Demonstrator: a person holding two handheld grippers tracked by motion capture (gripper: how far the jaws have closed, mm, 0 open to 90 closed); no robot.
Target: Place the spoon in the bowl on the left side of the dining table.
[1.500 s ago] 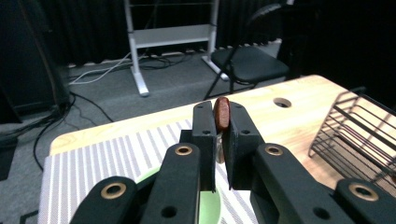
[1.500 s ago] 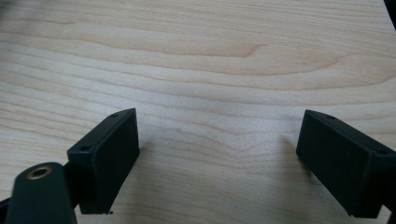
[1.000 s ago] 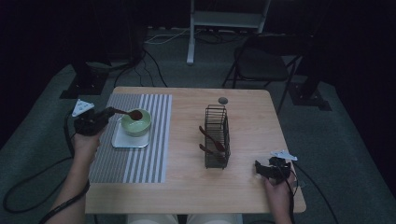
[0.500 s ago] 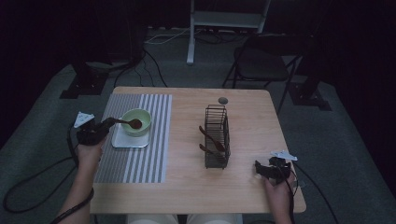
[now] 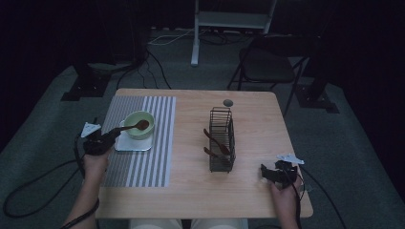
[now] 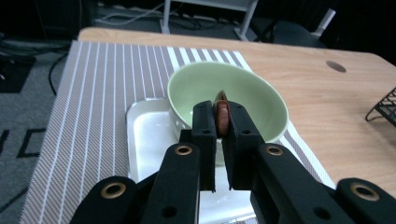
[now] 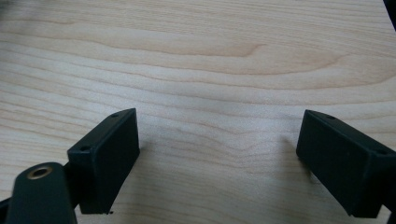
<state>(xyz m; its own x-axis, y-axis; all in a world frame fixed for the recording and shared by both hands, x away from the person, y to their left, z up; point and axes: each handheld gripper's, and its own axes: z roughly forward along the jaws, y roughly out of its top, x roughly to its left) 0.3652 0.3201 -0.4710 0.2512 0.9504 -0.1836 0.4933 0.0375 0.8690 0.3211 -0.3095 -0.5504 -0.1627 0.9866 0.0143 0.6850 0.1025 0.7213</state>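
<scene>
Closest to us, our right gripper (image 5: 265, 172) rests on the bare wooden table (image 5: 248, 191) near the front edge, its jaws spread wide with nothing between them. Our left gripper (image 5: 113, 135) is squeezed tight on the handle of a brown spoon (image 5: 136, 126). The round end of the spoon sits over the green bowl (image 5: 139, 125). The bowl stands on a white tray (image 5: 131, 143) on the striped mat (image 5: 138, 167). Farther right, a black wire rack (image 5: 222, 139) holds more brown spoons. A dark chair (image 5: 267, 64) stands behind the table.

Overhead table (image 5: 248, 191) view; two close jaw-cams
</scene>
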